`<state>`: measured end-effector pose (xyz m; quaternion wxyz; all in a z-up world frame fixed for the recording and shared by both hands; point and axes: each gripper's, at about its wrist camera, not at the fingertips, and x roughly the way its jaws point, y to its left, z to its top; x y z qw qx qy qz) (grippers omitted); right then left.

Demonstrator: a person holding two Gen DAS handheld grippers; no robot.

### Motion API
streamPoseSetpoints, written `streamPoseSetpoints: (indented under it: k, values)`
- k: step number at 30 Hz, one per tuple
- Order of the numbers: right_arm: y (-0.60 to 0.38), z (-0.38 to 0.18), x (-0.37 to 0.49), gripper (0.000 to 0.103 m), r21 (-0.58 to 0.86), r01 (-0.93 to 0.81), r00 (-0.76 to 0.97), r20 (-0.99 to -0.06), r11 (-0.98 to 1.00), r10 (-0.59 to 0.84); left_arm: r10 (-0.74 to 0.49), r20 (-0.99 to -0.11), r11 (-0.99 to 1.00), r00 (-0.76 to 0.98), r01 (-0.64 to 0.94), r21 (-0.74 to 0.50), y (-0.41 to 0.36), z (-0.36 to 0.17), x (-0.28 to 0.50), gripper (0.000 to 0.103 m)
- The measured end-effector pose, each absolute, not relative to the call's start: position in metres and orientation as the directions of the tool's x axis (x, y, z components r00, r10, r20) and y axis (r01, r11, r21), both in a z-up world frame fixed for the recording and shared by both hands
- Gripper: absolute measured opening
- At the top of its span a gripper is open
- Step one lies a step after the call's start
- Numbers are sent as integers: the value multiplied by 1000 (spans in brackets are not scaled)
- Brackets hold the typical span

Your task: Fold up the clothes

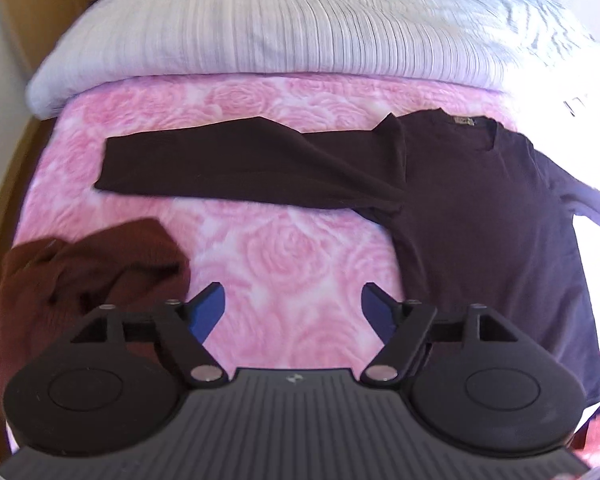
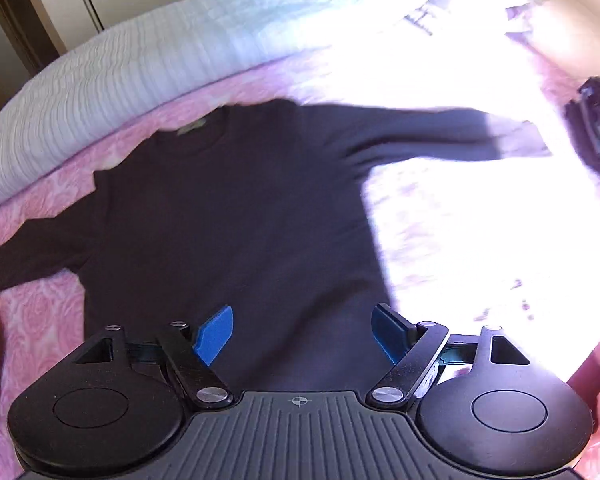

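Dark long-sleeved sweater (image 1: 480, 208), flat on pink rose-patterned bedspread (image 1: 284, 256), sleeves spread; left gripper (image 1: 292, 312) and right gripper (image 2: 303, 334) both agape, empty; rust-brown garment (image 1: 80, 276), possibly knitwear, crumpled alongside.

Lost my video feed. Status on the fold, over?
Left claw and right claw open, empty. Dark long-sleeved shirt flat on pink bedspread, sleeves spread, unfolded. Brown garment bunched alongside, clear.
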<state>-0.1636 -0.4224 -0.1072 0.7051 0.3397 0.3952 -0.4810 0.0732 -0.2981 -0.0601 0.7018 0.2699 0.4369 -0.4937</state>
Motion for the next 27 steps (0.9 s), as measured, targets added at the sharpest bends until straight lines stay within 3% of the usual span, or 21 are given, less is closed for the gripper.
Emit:
streamPoseSetpoints:
  k: [4, 17, 27]
  values:
    - [-426, -75, -203, 81, 111, 938, 259, -856, 329, -448, -477, -862, 404, 173, 914, -40, -273, -32, 25, 85]
    - [-382, -15, -262, 85, 61, 901, 280, -840, 430, -466, -508, -850, 334, 140, 942, -44, -233, 0, -56, 86]
    - [-292, -25, -256, 85, 71, 900, 250, -893, 429, -375, -555, -828, 223, 82, 973, -54, -195, 9, -61, 86]
